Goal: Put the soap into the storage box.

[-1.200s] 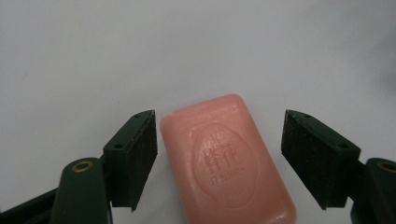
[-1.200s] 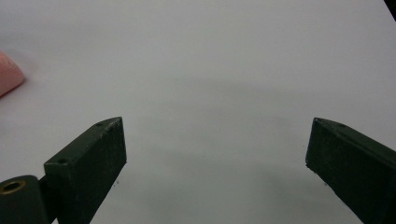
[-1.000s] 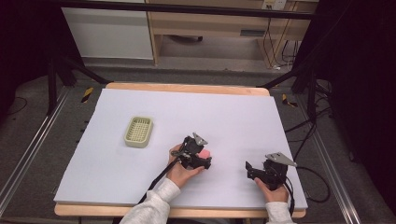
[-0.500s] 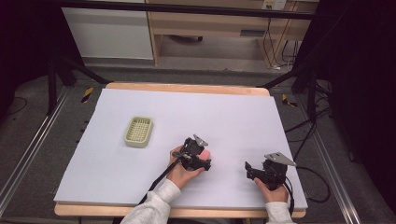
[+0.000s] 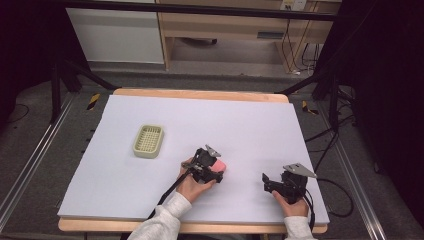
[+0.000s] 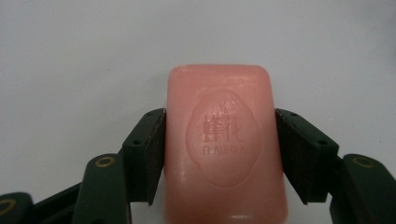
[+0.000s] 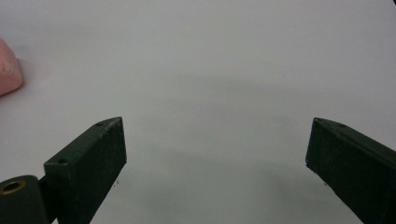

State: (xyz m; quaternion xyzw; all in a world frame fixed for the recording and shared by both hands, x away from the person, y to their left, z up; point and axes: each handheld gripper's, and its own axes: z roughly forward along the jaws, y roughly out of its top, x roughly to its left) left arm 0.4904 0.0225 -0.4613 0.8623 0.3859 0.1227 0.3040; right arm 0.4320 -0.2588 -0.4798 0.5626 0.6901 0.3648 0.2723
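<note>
Left gripper [image 6: 219, 140] fingers just closed on stamped pink soap [image 6: 224, 144]

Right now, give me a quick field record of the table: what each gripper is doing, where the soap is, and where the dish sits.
left gripper: shut on the pink soap bar, one pad against each long side; its jaws have just been closing
soap: flat on the white table cover, embossed face up, near the table's front middle
right gripper: open, nothing between its jaws, over bare cover to the soap's right
soap dish: pale green, slatted, empty, left of and farther back than the soap
contact between dish and soap: none, clearly apart
</note>
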